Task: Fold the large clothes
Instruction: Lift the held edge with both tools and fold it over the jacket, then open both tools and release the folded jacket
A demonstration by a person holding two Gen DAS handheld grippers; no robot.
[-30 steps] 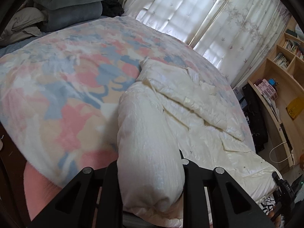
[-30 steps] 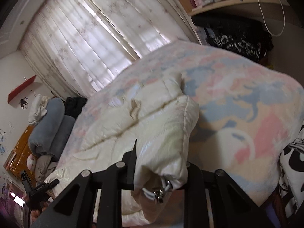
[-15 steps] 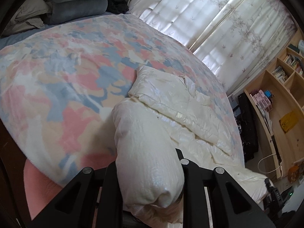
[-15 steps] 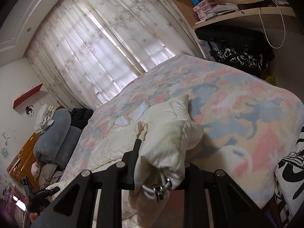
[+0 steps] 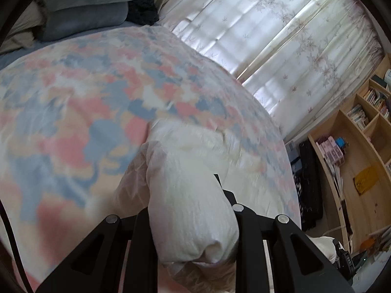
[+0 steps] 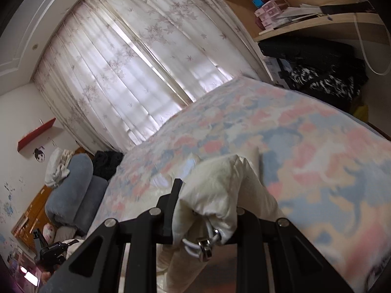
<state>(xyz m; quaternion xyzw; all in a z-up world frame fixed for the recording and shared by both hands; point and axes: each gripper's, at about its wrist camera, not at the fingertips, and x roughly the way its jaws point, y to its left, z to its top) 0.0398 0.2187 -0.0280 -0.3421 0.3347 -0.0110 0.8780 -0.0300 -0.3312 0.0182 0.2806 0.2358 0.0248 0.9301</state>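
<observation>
A cream puffy jacket (image 5: 190, 183) lies bunched on a bed with a pink, blue and white patterned cover (image 5: 73, 112). My left gripper (image 5: 190, 210) is shut on a thick padded fold of it, which bulges between the black fingers and hides their tips. In the right wrist view the same cream jacket (image 6: 220, 180) is lifted off the patterned cover (image 6: 317, 161), and my right gripper (image 6: 207, 210) is shut on its hem, where a white drawcord with a metal toggle (image 6: 204, 246) hangs down. The rest of the jacket trails below both grippers, out of sight.
Grey pillows (image 5: 88, 12) are stacked at the head of the bed. Sheer leaf-print curtains (image 5: 268, 36) cover the window behind it. A wooden bookshelf (image 5: 361, 146) and dark bags (image 6: 317, 73) stand along the bed's far side. The other gripper (image 6: 52, 249) shows low left.
Both grippers have risen and drawn back, pulling the jacket toward the near bed edge. Far less of it lies spread on the cover; the views are blurred with motion.
</observation>
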